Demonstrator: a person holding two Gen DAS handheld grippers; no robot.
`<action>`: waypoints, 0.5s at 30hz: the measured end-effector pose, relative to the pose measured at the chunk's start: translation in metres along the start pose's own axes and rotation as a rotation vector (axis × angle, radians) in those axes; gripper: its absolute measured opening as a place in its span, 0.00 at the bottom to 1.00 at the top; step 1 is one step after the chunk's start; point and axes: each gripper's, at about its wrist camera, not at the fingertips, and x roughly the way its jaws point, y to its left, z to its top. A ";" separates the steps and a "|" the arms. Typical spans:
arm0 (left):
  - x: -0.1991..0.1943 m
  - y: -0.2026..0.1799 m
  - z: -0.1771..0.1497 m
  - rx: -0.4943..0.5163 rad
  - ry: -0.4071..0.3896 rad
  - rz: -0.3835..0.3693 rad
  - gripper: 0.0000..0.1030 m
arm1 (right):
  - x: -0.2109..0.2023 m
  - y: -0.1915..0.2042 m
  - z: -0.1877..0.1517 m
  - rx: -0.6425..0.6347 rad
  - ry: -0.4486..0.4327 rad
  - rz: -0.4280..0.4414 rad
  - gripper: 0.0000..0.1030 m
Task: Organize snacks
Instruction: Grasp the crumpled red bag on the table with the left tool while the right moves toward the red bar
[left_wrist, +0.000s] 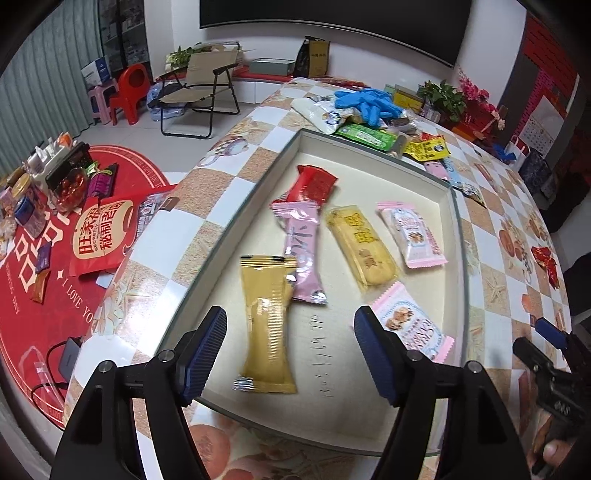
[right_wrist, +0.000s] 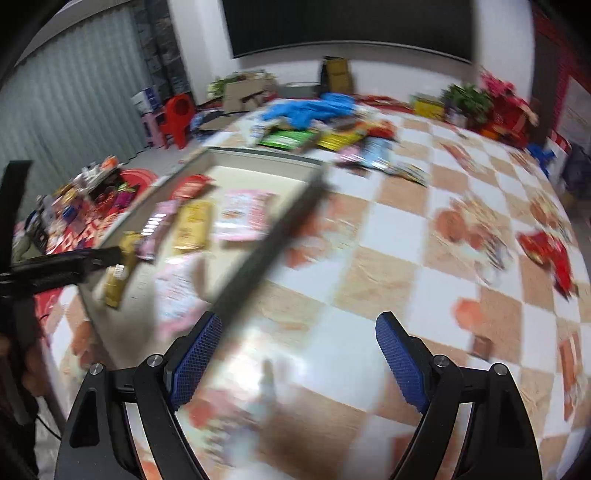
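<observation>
From here I see my left gripper (left_wrist: 290, 345) hanging over a shallow cream tray (left_wrist: 236, 218), its jaws standing wide with nothing pressed between the blue pads; a gold snack packet (left_wrist: 266, 325) lies on the tray floor just ahead, between the fingers but untouched. Beyond it are a pink packet (left_wrist: 301, 251) whose print I cannot read, a red packet (left_wrist: 312, 183) further off, a yellow biscuit packet (left_wrist: 360, 245), and two pink-edged cookie packets, one far (left_wrist: 412, 234) and one just beside the right finger (left_wrist: 412, 325); their lettering is too small to make out. Faint handwriting runs along the tray floor, illegible. Left of the gripper, on a lower round red mat (left_wrist: 48, 295) reading "I LOVE YO…", cut off by the desk, lies a red bag (left_wrist: 99, 236) with Chinese characters. The desk (left_wrist: 491, 236) wears a checked orange-and-white cloth; at its far end sit blue gloves (left_wrist: 365, 101) on a heap of loose snacks. A folding chair (left_wrist: 201, 85) and a red stool stand on the tiled floor beyond. My right gripper (right_wrist: 299, 354), also spread wide and empty, hangs over bare cloth right of the tray; that view is badly motion-blurred, so its packets are just smears.
</observation>
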 end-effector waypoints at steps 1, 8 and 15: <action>-0.002 -0.007 -0.001 0.012 0.001 -0.003 0.73 | 0.000 -0.020 -0.007 0.028 0.011 -0.034 0.84; -0.013 -0.099 -0.020 0.173 0.025 -0.095 0.76 | -0.014 -0.118 -0.047 0.158 0.070 -0.220 0.84; 0.007 -0.207 -0.053 0.338 0.135 -0.190 0.76 | -0.029 -0.165 -0.065 0.162 0.058 -0.282 1.00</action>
